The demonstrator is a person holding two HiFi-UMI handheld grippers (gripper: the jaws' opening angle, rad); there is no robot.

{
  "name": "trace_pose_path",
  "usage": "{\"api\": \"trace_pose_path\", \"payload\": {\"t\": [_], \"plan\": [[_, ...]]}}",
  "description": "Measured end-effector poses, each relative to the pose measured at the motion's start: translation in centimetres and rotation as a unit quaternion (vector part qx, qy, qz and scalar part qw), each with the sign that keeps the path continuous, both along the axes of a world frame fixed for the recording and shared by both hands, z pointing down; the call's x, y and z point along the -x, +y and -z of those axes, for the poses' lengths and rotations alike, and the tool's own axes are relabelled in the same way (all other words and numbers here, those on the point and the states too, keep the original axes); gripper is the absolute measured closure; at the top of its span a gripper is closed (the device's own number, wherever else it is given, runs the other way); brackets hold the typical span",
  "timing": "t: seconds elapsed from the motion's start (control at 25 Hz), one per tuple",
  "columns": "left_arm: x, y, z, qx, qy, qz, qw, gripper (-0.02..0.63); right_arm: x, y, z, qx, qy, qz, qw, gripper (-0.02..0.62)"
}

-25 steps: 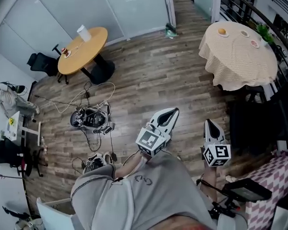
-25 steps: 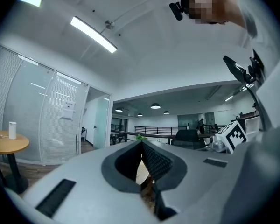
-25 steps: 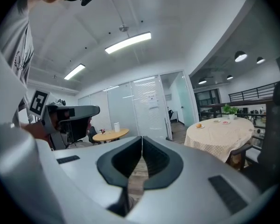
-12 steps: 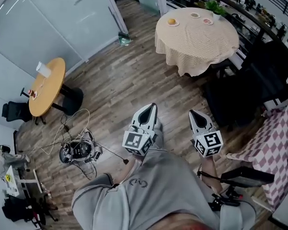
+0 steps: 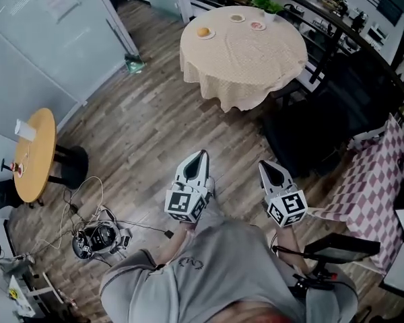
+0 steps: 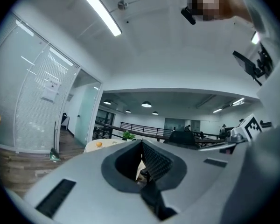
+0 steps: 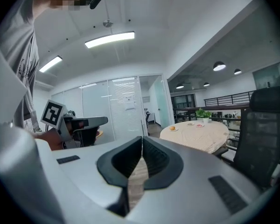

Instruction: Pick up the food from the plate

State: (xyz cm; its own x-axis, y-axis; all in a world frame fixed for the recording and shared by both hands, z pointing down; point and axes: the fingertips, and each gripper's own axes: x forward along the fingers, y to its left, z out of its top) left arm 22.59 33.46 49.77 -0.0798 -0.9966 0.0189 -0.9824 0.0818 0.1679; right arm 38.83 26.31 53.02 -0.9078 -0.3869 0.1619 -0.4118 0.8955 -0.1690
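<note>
Food [image 5: 203, 31] waits on the distant counter [image 5: 249, 59]. My left gripper [image 5: 199, 157] and right gripper [image 5: 267, 167] jaws are closed, empty; arriving unopened, I could knock it off.

2 grippers [image 5: 200, 155] [image 5: 264, 166], 2 round tbls [image 5: 249, 62] [image 5: 37, 150], 3 plates [image 5: 209, 36] [image 5: 237, 18] [image 5: 258, 26], 1 potted plant [image 5: 264, 3], 1 cup [image 5: 25, 130]

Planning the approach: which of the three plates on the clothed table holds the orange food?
The leftmost plate, alone near the table edge; the other two sit together by the plant.
</note>
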Motion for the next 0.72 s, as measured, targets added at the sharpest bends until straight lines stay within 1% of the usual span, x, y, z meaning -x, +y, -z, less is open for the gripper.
{"api": "trace_pose_path", "payload": {"t": [0.12, 0.24, 0.4, 0.56, 0.72], "plan": [[3.2, -2.7, -0.6, 0.015, -0.015, -0.004, 0.9998, 0.597, 2.8, -2.0, 0.0, 0.011, 0.005, -0.006, 1.000, 0.580], [7.1, -5.0, 0.4, 0.007, -0.019, -0.011, 0.9997, 0.597, 6.2, -3.8, -0.1, 0.013, 0.017, -0.006, 1.000, 0.580], [12.5, -7.6, 0.6, -0.001, -0.004, -0.016, 0.9999, 0.597, 11.4, -6.6, 0.4, -0.004, 0.033, 0.000, 0.999, 0.580], [16.7, -10.2, 0.5, -0.002, -0.002, -0.038, 0.9993, 0.597, 15.9, -9.2, 1.5, -0.007, 0.035, -0.011, 0.999, 0.580], [20.1, -12.1, 0.2, -0.011, -0.003, -0.066, 0.9978, 0.597, 18.6, -10.9, 1.3, -0.015, 0.051, -0.028, 0.998, 0.580]]}}
